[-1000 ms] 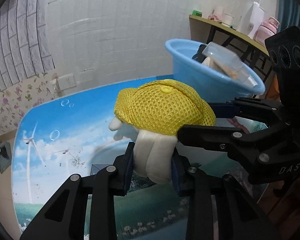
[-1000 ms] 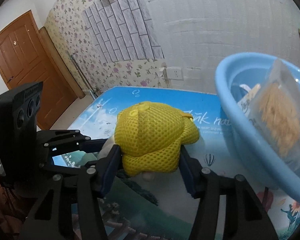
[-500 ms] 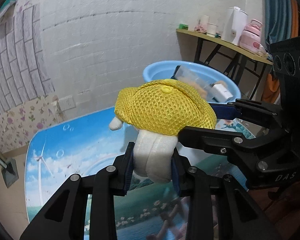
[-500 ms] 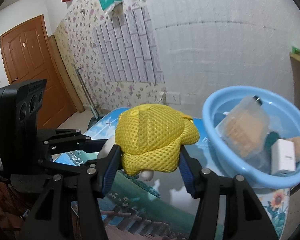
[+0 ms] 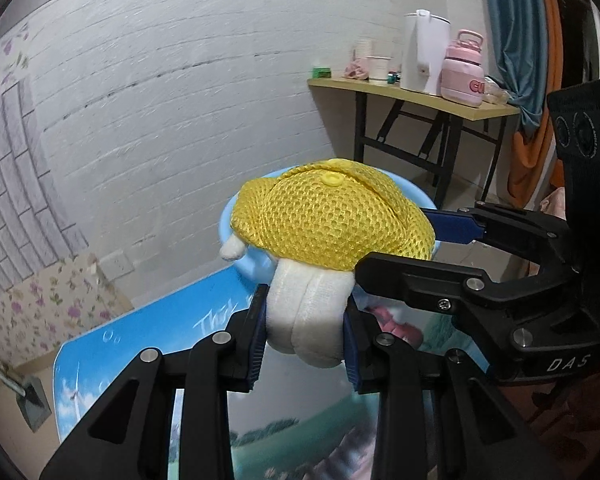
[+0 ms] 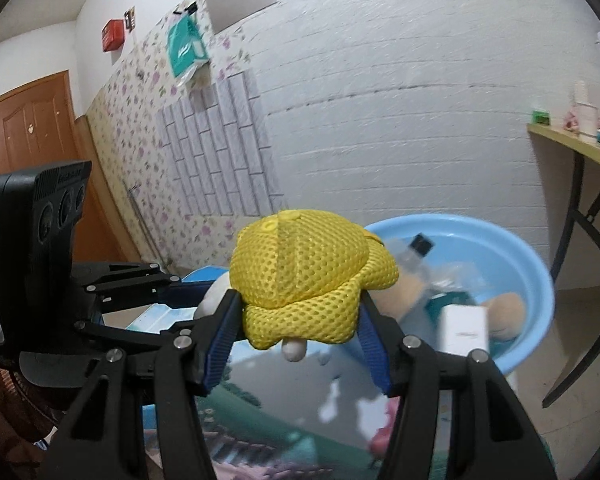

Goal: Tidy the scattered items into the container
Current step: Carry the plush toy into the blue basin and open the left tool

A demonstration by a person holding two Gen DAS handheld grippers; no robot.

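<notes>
In the left wrist view, the left gripper holds the white plush body of the soft toy. Its two blue pads press on both sides of this white part, so the jaws are almost closed and squeeze it. The yellow mesh cap of the toy sits above the pads. To the right, the right gripper comes in from the side, and its fingers lie along the yellow cap, one in front and one behind.

In the right wrist view, the left gripper is at the left and reaches to the white part of the toy. In the middle, the right gripper has its blue pads on the two sides of the yellow mesh cap, with the jaws about half open, and they hold it. To the right and behind the toy is the blue basin, which stands on the printed table mat. In the basin I can see a clear bottle with a black cap and a white box.

Compared with one second ago, both grips look the same, but the toy is higher. Before, the mat filled the space behind the toy; now the white brick wall and the side table are behind it. The basin was beside and above the toy in the pictures; now it lies lower, directly behind the toy, and more of its inside is visible.
</notes>
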